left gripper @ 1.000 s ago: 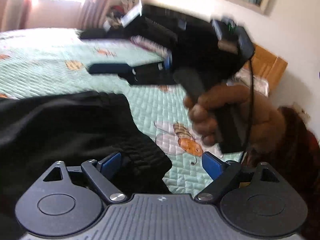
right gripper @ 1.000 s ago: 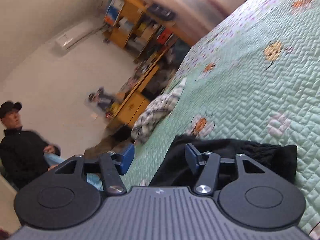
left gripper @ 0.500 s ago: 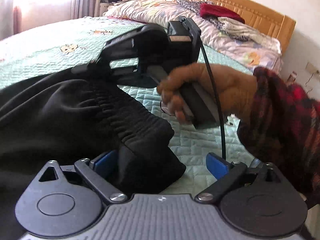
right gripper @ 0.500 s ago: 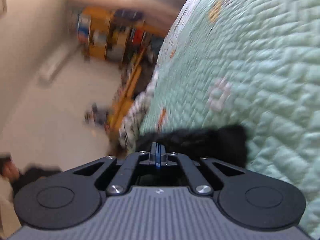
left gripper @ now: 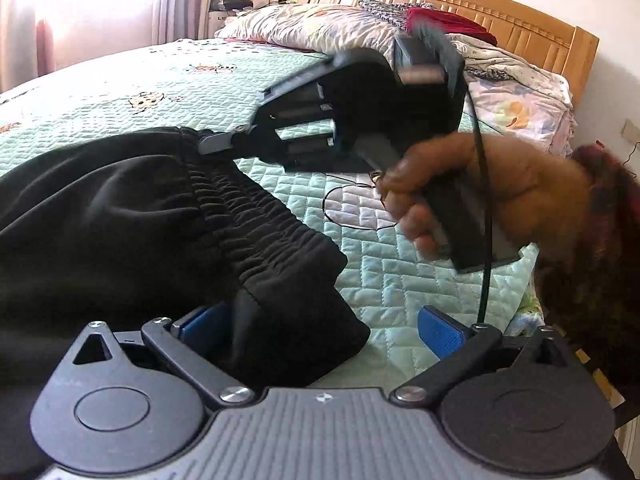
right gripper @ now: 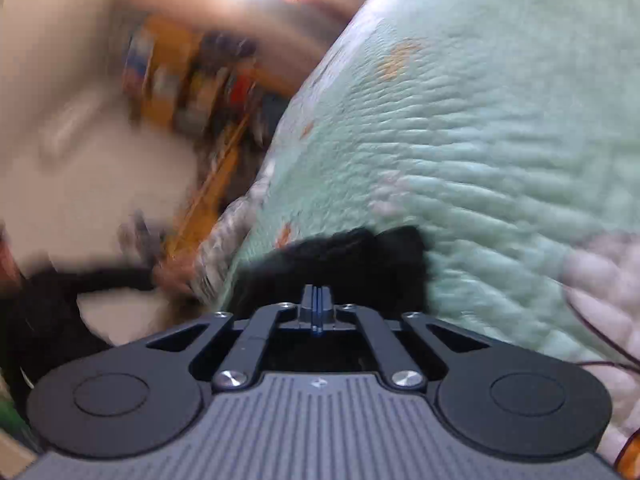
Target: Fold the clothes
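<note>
No readable words, labels, brand names or numbers appear on anything in either camera view

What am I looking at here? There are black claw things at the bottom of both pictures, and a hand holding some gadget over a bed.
There is no robot: a person holds a two-finger gripper in each hand, and each one carries a wide-angle camera looking along its fingers. One picture comes from the left gripper, the other from the right gripper. The left view also shows the person's right hand holding that other tool.

On the green quilt lies a black garment with an elastic waistband, waiting to be folded. The left gripper's jaws are opening, with a corner of the garment between them. The right gripper is shut, with its tips at the waistband's far end. I cannot tell whether it pinches cloth. Pillows and a wooden headboard stand behind.
</note>
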`<state>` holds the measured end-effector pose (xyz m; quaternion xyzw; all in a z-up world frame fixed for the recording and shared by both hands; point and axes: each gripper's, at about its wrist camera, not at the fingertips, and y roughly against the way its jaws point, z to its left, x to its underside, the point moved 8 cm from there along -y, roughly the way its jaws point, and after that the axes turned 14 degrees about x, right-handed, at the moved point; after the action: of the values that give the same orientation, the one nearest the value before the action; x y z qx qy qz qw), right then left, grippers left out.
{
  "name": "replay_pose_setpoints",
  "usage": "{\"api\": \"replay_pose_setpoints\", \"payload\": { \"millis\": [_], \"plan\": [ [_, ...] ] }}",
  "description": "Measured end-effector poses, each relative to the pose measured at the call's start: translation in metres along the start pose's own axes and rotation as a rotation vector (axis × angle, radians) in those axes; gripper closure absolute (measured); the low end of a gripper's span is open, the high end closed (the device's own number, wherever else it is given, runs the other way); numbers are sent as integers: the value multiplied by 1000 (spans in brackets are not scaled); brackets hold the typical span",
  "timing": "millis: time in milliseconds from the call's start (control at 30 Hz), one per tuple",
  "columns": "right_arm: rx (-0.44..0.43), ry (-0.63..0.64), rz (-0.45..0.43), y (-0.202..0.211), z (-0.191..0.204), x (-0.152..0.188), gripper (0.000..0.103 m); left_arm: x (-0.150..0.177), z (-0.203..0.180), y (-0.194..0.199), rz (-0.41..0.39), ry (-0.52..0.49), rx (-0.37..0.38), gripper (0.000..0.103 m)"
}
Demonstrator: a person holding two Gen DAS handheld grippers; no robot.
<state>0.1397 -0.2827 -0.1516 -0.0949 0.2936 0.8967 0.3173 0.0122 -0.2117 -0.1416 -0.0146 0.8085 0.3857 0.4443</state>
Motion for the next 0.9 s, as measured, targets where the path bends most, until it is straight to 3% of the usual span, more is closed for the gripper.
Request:
{"api": "replay_pose_setpoints", "payload": {
  "millis": [133,200,267,400,467,500,533,600,700,767,900],
  "plan": [
    [23,35,-117,32,17,-1,94,1,3,2,-19,20,3,2],
    [-40,79,-139,55,37,4,94,2,1,1,-26,10,-9,2],
    [-103,121,-159,78,57,10,83,2,-2,-2,-34,1,-24,2],
    [-178,159,-51,93,64,44,70,4,-6,2,-53,-4,-29,2],
    [-39,200,56,77,38,69,72,7,-7,4,-52,-3,-26,2],
    [32,212,91,69,20,80,82,8,-8,5,-51,1,-18,2],
    [28,189,72,70,8,84,103,10,-9,6,-51,6,-9,2],
    [14,126,63,77,-3,82,103,11,-11,9,-52,-7,-6,2],
    [39,165,38,82,7,80,103,9,-11,17,-61,-4,3,2],
    [46,200,21,83,17,77,94,7,-15,30,-79,14,27,3],
    [-62,239,-20,92,54,75,84,6,-22,60,-136,36,84,3]
  ]
}}
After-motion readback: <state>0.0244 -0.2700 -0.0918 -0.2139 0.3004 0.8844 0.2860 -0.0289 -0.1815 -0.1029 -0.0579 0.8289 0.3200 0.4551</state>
